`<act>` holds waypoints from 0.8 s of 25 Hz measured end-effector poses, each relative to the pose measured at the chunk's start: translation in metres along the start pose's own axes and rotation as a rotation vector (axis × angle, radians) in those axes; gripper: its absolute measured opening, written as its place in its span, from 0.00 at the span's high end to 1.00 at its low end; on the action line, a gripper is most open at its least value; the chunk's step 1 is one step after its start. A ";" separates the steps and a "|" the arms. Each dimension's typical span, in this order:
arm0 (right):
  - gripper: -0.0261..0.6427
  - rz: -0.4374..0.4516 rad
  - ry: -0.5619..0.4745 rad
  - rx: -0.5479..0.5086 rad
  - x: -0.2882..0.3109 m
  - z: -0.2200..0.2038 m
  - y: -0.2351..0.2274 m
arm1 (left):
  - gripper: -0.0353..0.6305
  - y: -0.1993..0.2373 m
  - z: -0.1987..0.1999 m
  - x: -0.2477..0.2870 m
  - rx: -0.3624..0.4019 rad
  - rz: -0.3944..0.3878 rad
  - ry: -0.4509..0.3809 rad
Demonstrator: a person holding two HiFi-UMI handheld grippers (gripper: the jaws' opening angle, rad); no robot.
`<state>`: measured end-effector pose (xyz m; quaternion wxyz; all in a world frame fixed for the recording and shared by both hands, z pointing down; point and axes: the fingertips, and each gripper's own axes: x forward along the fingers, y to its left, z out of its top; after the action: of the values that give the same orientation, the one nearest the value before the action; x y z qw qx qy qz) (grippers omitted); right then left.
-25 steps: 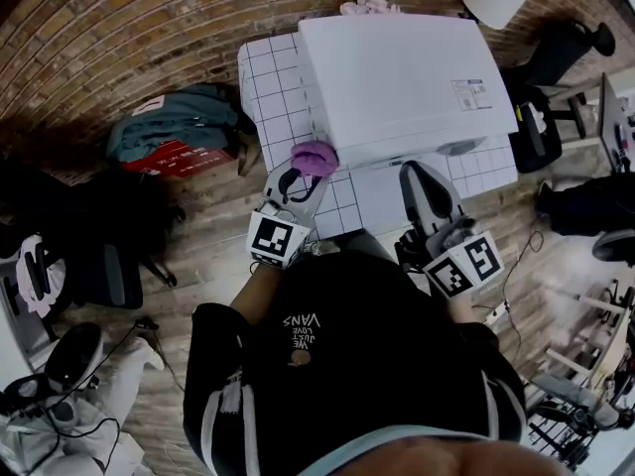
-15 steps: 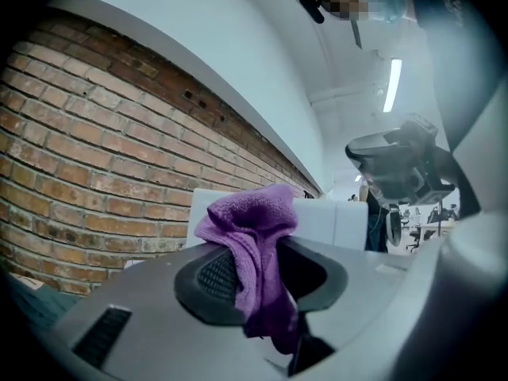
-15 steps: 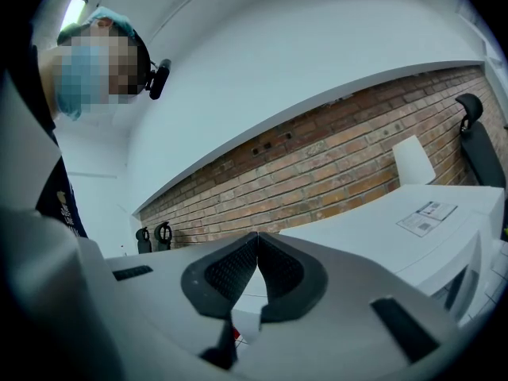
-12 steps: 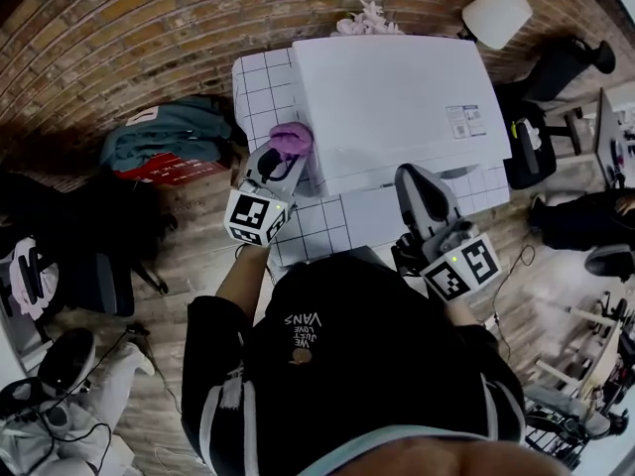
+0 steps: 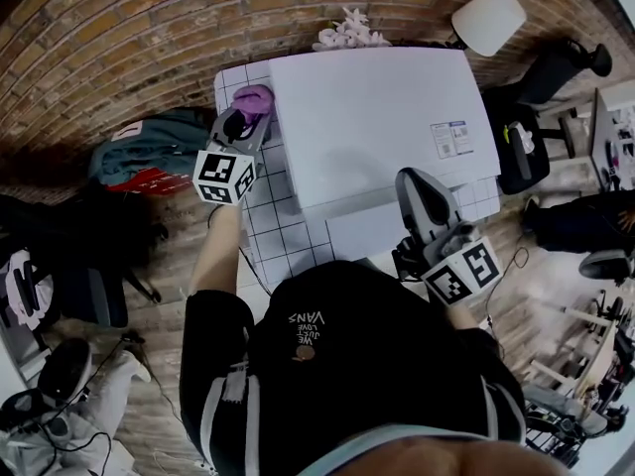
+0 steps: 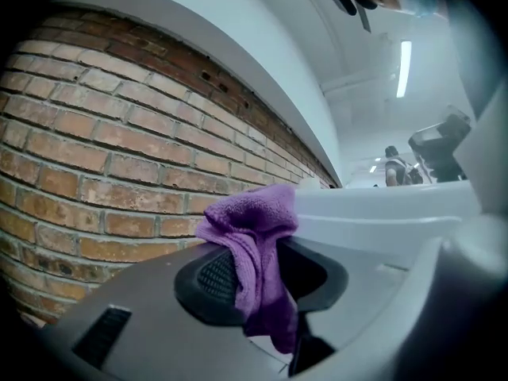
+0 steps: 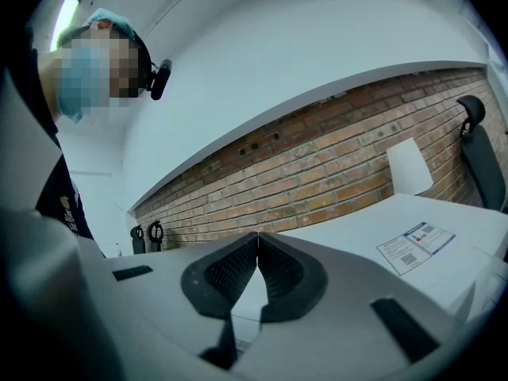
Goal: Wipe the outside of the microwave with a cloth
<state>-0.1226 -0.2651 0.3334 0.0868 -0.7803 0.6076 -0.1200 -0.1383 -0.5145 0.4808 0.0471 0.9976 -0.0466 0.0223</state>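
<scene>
Pinching the purple cloth [image 6: 252,228] between jaws closed on it, the left claw [image 6: 254,272] leaves a bunched wad standing proud of its tips and a tail hanging down between them. That looks chosen so that soft fabric, not hard plastic, meets the white microwave [image 5: 377,117]. In the head view this claw sits at the oven's left side, toward the back corner by the brick wall [image 5: 149,28], with the cloth against or just beside the side panel. Whether it actually presses on the panel I cannot tell, though in the left gripper view the white casing lies immediately to the right of the wad. Judging by the task, that placement suits a pass along the left wall of the casing. The right claw [image 7: 255,272] is closed tight on nothing, its ribbed pads [image 7: 228,272] meeting along a seam. It hangs in front of the oven toward its right side, well apart from the cloth, with the width of the microwave between them. It seems parked out of the way, or ready to steady the casing if the wiping pushes it. From its own view the flat top with a printed sticker [image 7: 415,244] stretches ahead. The microwave stands on the tiled counter [image 5: 260,216] with its back close to the wall, so the rear face would offer little room for the cloth
</scene>
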 end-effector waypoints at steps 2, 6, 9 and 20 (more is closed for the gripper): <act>0.96 0.001 0.000 0.001 0.001 0.001 -0.005 | 0.75 0.011 0.000 0.010 0.011 0.012 0.009; 0.96 0.006 0.009 0.004 0.002 -0.001 -0.011 | 0.75 0.027 0.001 0.025 0.014 0.032 0.022; 0.96 0.008 0.012 0.005 0.001 -0.001 -0.011 | 0.75 0.032 0.002 0.029 0.012 0.042 0.025; 0.96 0.026 -0.017 0.009 -0.018 -0.005 0.018 | 0.75 0.006 -0.004 -0.024 0.000 0.078 0.000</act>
<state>-0.1444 -0.2523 0.3314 0.0970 -0.7729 0.6164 -0.1152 -0.1632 -0.5180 0.4846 0.0460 0.9950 -0.0856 0.0242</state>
